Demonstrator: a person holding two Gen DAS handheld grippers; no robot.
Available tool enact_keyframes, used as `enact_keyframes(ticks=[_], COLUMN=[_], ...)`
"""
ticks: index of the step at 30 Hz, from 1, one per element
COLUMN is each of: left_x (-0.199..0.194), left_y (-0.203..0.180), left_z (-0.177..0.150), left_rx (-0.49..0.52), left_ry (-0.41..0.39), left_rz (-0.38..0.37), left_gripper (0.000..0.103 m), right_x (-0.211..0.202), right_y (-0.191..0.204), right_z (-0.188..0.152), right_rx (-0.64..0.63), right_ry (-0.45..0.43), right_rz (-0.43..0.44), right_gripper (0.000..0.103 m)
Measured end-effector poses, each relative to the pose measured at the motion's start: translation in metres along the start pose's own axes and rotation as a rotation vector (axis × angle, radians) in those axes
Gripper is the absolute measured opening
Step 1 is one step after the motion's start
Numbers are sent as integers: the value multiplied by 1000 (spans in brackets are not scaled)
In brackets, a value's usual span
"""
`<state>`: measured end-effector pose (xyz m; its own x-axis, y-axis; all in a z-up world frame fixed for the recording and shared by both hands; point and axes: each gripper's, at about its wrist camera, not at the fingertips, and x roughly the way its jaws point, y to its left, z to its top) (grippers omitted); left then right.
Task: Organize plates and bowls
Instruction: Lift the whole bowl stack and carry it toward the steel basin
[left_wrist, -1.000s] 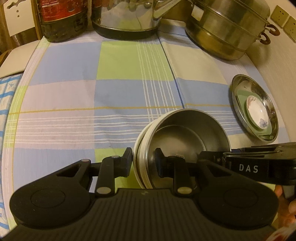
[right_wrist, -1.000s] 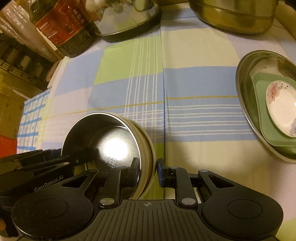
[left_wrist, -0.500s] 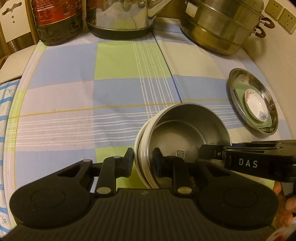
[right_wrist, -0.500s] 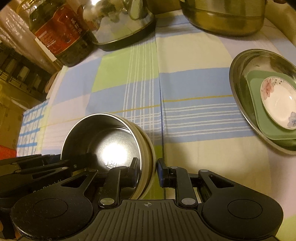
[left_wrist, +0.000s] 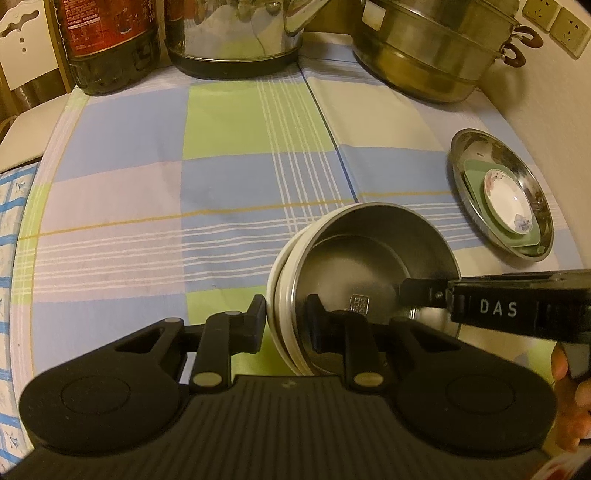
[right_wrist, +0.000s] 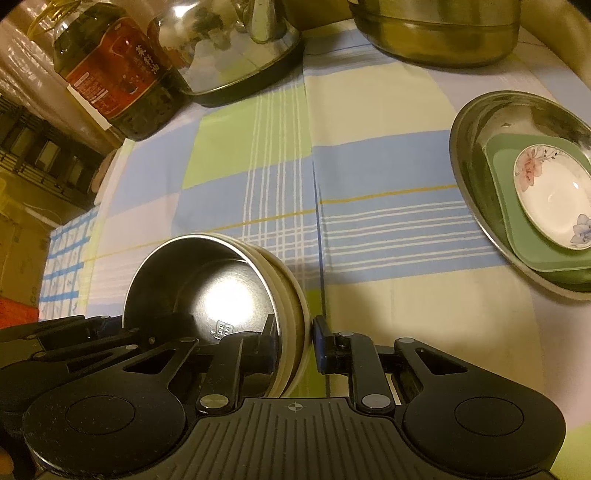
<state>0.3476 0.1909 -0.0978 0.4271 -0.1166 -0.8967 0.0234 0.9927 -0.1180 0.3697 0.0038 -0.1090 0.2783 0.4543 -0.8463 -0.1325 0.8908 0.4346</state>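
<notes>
- Clamping the bowl stack (left_wrist: 369, 266) from both sides — left gripper (left_wrist: 286, 325) pinching the near-left rim, one finger outside, one inside the steel bowl (left_wrist: 380, 254).
- Right gripper (right_wrist: 293, 343) doing the same on the opposite rim; both nearly closed, pads pressing the wall.
- Showing more of the far pots and wall sockets than a second ago, bowls sitting smaller in frame; probably lifting or tilting the stack, not releasing.
- Sitting over the checked tablecloth (left_wrist: 229, 177), well apart from the steel plate (left_wrist: 469, 155) holding the green plate (right_wrist: 498, 177) and floral saucer (right_wrist: 554, 195).
- Judging next: carrying bowls to their spot.
- Not resolving how many cream bowls (right_wrist: 295, 295) are nested under the steel one — only rims showing.
- Not telling whether the stack base is touching the cloth; hidden behind the gripper bodies.
</notes>
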Motion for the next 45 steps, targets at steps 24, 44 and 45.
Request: enact_keyframes(ticks=[24, 44, 45], left_x=[-30, 20, 24], left_y=[-88, -214, -217], left_z=[49, 113, 117], left_rx=[100, 191, 190], left_ry=[-108, -38, -30], left_rz=[-83, -258, -259], left_gripper=[21, 20, 20], right_x=[-86, -149, -148], right_y=[-57, -171, -174], right_z=[29, 65, 68], right_rx=[62, 194, 198], right_ry=[-133, -201, -197], right_rz=[-43, -215, -217], right_gripper=[18, 18, 18])
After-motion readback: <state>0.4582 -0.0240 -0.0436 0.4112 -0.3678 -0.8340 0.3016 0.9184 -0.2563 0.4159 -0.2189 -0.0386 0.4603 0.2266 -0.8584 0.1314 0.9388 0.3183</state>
